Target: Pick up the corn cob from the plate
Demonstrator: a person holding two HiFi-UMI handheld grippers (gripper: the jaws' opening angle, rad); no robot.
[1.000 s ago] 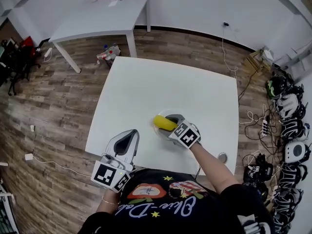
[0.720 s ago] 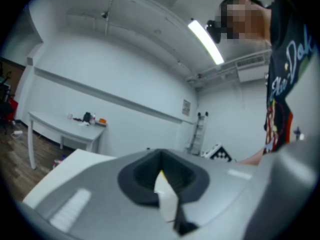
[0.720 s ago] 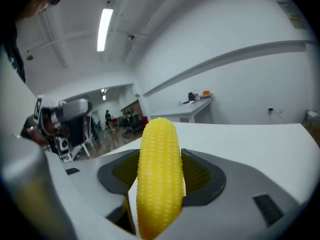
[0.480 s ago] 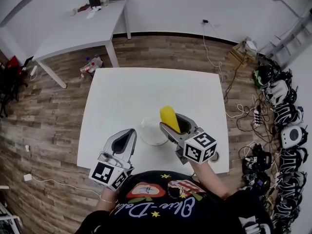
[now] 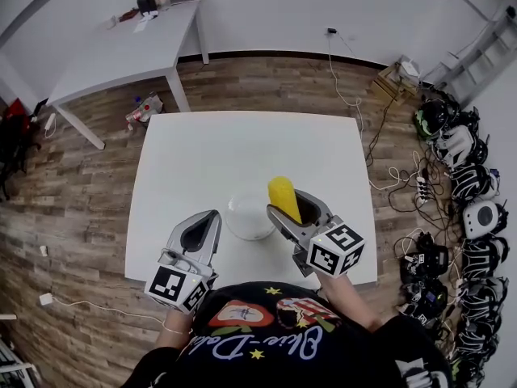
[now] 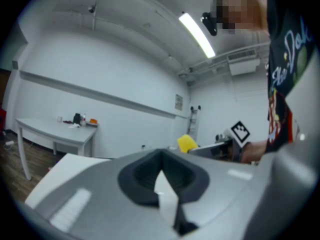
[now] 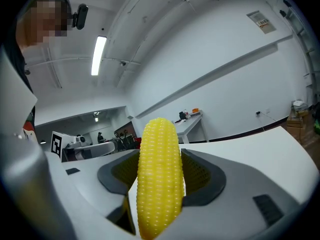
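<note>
the corn cob (image 5: 282, 198) was gripped by the right gripper (image 5: 296, 210), whose jaws were closed onto its sides, with its yellow end sticking out past the jaw tips. it was held off the white table (image 5: 242, 144), just right of the clear plate (image 5: 236, 219). the left gripper (image 5: 200, 234) was held near the table's front edge, jaws drawn together on nothing.

Corn (image 5: 282, 197): yellow, whole, near upright, clamped between right gripper (image 5: 291, 204) jaws, clear of plate. Plate (image 5: 236, 223): clear, round, on worktop (image 5: 202, 152), just left of corn.
</note>
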